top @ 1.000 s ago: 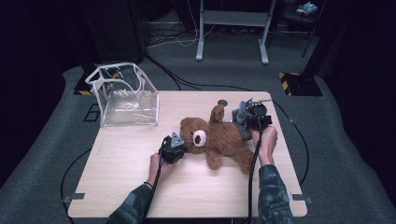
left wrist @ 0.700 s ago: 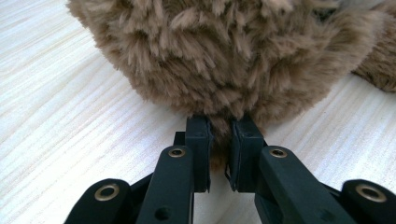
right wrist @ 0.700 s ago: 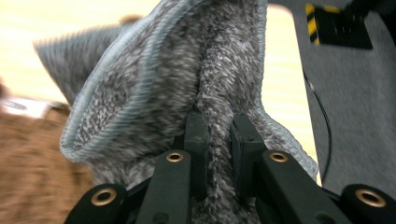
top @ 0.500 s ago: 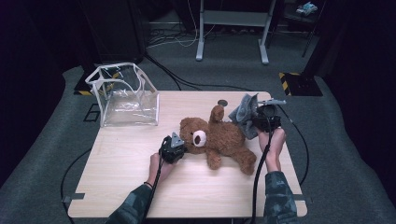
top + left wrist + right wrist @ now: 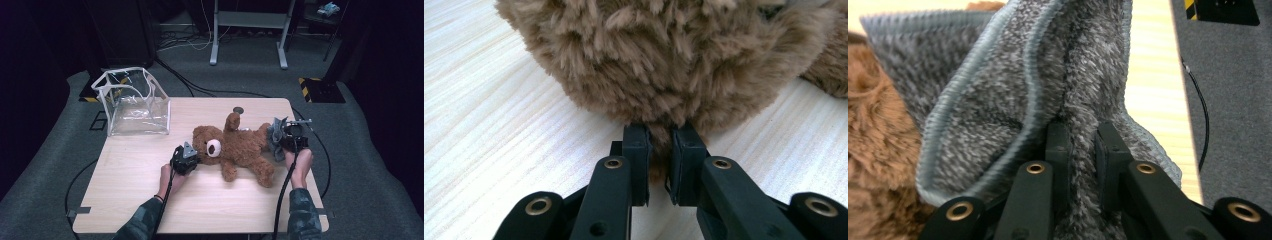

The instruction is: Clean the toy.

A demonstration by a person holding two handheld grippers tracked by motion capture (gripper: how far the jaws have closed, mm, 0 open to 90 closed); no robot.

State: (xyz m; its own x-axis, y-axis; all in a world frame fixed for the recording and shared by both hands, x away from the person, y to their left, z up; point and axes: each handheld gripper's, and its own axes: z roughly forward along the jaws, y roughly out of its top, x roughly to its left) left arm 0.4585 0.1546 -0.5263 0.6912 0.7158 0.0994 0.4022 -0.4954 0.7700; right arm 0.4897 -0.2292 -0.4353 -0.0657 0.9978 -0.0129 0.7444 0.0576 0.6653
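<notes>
One brown teddy bear (image 5: 240, 147) lies on its back in the middle of the wooden table (image 5: 130, 170), head toward the person's left. The left gripper (image 5: 186, 159) pinches a tuft of fur at the bear's head. The right gripper (image 5: 280, 140) is clamped on one grey fleecy cloth (image 5: 1013, 85), held against the bear's foot end. One clear plastic bag (image 5: 134, 102) stands open at the table's far left corner. Two forearms enter from below.

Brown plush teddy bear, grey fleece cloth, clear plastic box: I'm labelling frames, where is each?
Brown plush teddy bear (image 5: 245, 145): high view, on its belly.
Grey fleece cloth (image 5: 998, 95): right gripper view, on its folded middle.
Clear plastic box (image 5: 137, 117): high view, on its front wall.
</notes>
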